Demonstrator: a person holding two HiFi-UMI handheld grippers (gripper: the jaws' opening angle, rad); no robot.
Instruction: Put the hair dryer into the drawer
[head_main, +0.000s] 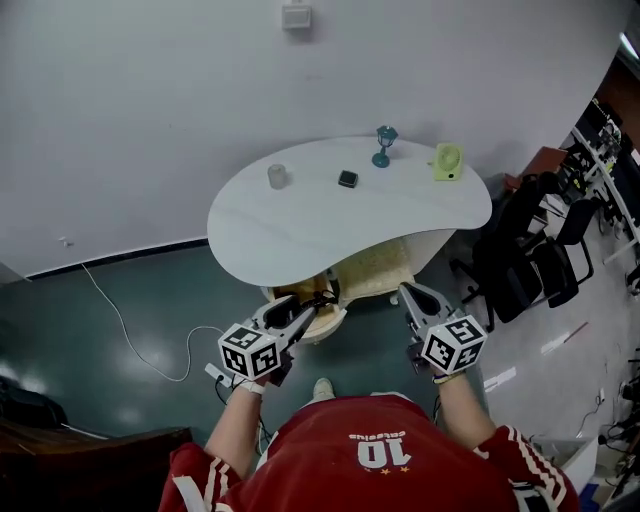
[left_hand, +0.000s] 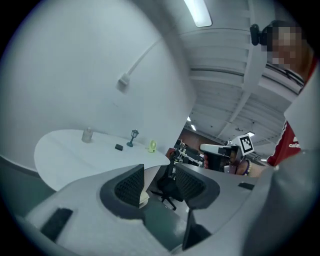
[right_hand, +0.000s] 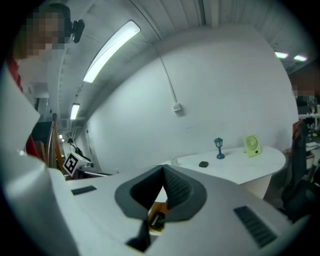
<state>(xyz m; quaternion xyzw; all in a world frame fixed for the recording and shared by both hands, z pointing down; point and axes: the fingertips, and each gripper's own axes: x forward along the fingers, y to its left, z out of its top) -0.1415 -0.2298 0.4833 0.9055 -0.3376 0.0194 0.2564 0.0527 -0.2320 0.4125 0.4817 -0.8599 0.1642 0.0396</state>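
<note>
An open light-wood drawer (head_main: 335, 318) sticks out from under the white kidney-shaped table (head_main: 300, 235). A dark object with a cord (head_main: 318, 298) lies in it, partly hidden; I cannot tell for sure that it is the hair dryer. My left gripper (head_main: 305, 315) hovers over the drawer's near side, its jaws apart with nothing between them (left_hand: 160, 182). My right gripper (head_main: 410, 297) is to the right of the drawer, pads meeting at the tips (right_hand: 163, 172), holding nothing. Below its pads a bit of wood and a black part (right_hand: 157, 220) show.
On the table stand a grey cup (head_main: 277, 176), a small black object (head_main: 347, 179), a blue lamp figurine (head_main: 384, 145) and a yellow-green fan (head_main: 447, 161). Black office chairs (head_main: 530, 250) crowd the right. A white cable (head_main: 130, 330) runs across the dark floor at left.
</note>
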